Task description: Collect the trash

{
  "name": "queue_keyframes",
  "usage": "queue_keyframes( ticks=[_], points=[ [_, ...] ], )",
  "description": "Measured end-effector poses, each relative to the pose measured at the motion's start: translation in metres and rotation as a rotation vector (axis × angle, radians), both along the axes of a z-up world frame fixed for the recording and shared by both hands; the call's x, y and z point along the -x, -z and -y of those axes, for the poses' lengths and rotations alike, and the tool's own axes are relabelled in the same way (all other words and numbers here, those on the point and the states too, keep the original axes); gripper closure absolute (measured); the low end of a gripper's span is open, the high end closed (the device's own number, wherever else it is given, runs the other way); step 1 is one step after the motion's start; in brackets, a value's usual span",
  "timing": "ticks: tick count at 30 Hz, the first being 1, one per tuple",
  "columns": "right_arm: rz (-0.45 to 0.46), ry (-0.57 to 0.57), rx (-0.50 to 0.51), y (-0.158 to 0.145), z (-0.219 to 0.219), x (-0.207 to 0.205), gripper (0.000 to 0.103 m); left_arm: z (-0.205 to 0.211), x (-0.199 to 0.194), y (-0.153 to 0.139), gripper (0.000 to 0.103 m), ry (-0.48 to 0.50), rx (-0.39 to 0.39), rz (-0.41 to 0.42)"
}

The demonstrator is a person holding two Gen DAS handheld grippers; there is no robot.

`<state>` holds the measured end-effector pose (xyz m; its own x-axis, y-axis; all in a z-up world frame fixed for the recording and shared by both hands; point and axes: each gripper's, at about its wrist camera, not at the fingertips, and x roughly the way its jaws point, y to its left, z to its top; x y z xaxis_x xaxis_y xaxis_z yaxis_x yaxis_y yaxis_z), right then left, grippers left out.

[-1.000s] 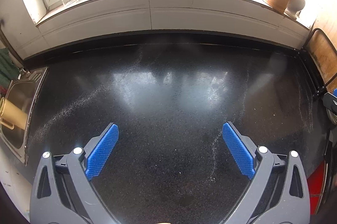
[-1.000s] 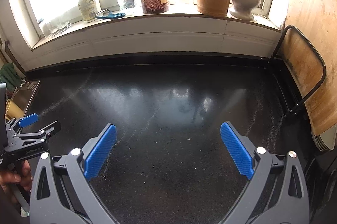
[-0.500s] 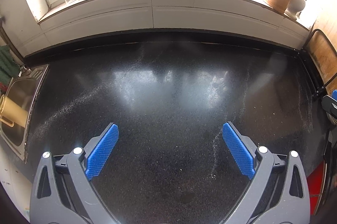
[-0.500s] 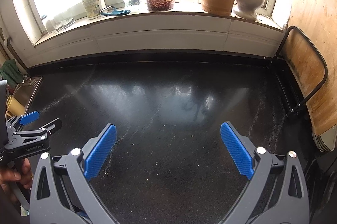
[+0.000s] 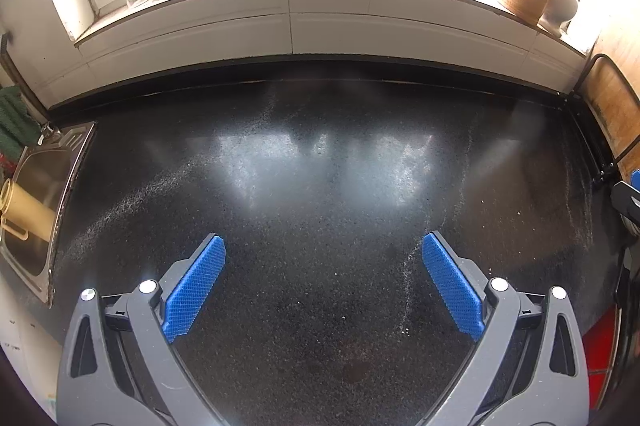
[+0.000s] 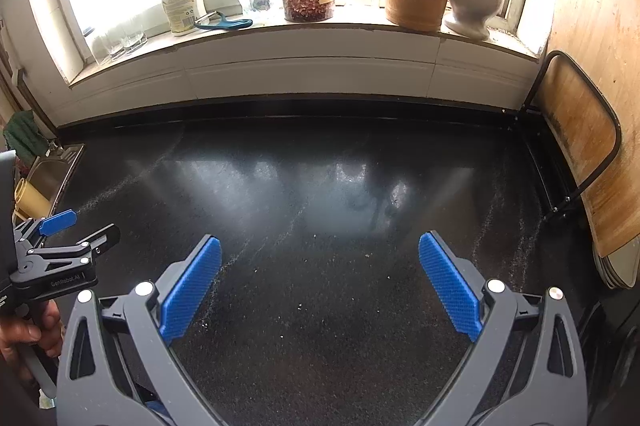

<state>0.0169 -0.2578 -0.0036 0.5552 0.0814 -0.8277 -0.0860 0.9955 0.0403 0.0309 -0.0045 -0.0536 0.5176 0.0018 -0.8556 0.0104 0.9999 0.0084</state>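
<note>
Left gripper (image 5: 323,250) and right gripper (image 6: 320,250) are held over the black counter (image 6: 340,185), jaws wide apart, nothing gripped. Crumbs (image 6: 300,306) are scattered mid-counter.

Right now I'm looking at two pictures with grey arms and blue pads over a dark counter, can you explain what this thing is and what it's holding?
These are two hand-held claws, one per hand, each carrying a camera looking forward along its fingers. One picture is from the left claw, the other from the right claw. Both are open and hold nothing. Below lies a black countertop dusted with pale crumbs. In the right picture, the left claw shows at the left edge, gripped by a hand. A sink sits left; the windowsill carries a bottle and jars.
</note>
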Motion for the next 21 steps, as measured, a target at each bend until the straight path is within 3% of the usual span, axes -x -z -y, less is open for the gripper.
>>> queue_keyframes(
  ticks=[21],
  points=[
    [-0.001, 0.004, -0.008, 0.0001, 0.0029, 0.0054, 0.007, 0.0025, 0.0037, -0.0025, 0.007, 0.009, -0.004, 0.006]
  ],
)
